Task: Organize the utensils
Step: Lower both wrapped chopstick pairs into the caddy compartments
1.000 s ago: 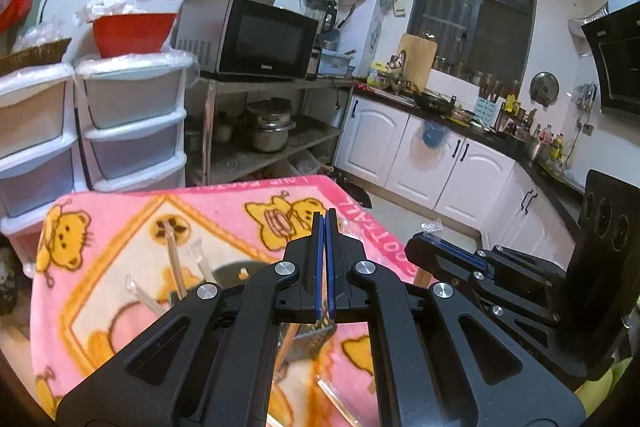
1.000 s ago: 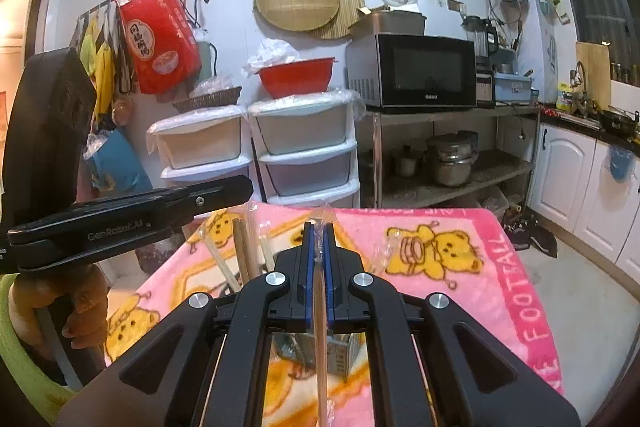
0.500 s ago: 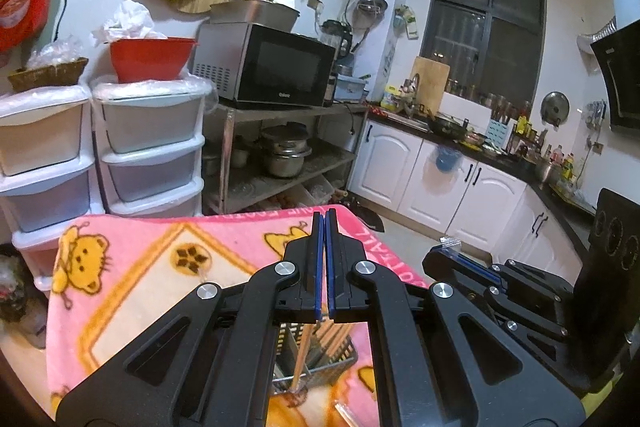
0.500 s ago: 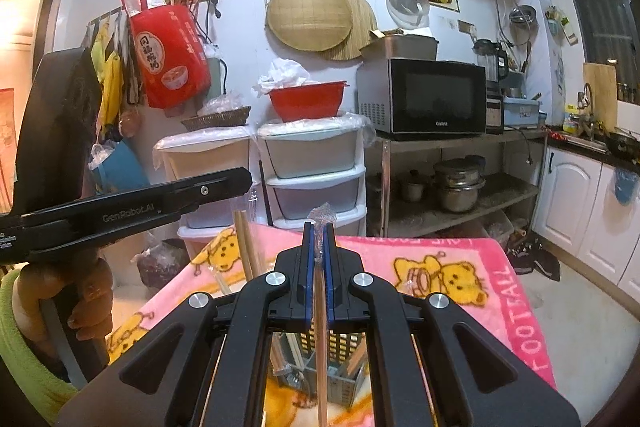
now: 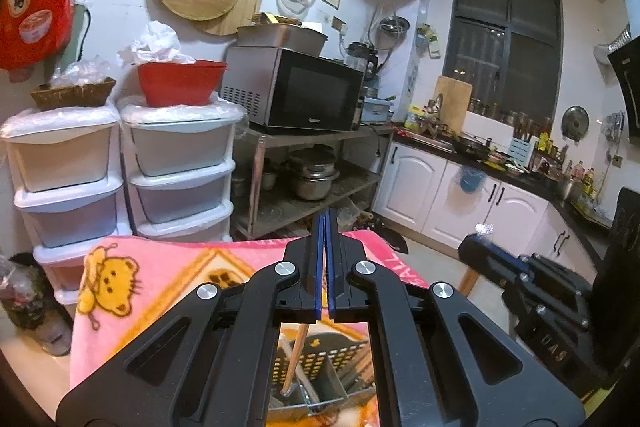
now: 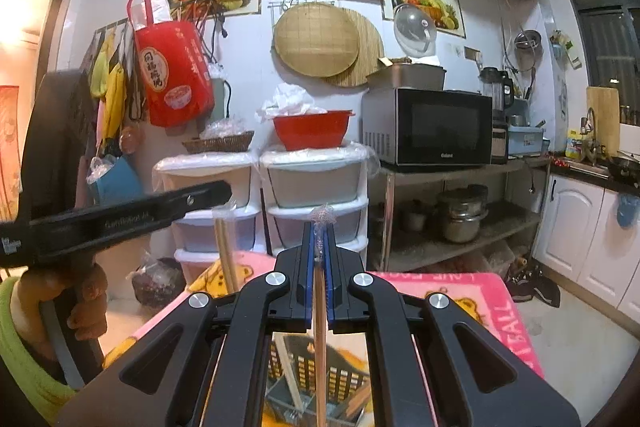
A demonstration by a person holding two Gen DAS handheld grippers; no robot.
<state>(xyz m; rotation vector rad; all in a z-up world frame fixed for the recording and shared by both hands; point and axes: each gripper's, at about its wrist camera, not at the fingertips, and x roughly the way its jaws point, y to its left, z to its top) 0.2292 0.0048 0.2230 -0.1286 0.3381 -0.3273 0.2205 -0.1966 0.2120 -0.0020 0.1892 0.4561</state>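
My left gripper [image 5: 325, 223] is shut, and wooden chopsticks [image 5: 295, 355] hang from its pads towards a dark perforated utensil basket [image 5: 340, 357]. The right wrist view shows the same left gripper [image 6: 222, 191] with those chopsticks [image 6: 225, 251] hanging from its tip. Between the shut pads of my right gripper [image 6: 320, 227] is a wrapped chopstick [image 6: 319, 343]; crinkled clear wrapper pokes out above the tips. The basket [image 6: 344, 379] stands below it on a pink bear blanket [image 6: 480, 299]. From the left wrist, the right gripper [image 5: 478, 241] is at the right.
Stacked plastic drawers [image 5: 180, 163] with a red bowl [image 5: 180, 83] stand behind the table. A microwave [image 5: 296, 95] sits on a metal shelf with pots. White cabinets [image 5: 460, 203] run along the right. A hand in a green sleeve [image 6: 24, 343] holds the left gripper.
Both grippers have risen with their chopsticks. The table and blanket have dropped lower in both views, and the basket now shows beneath the jaws.
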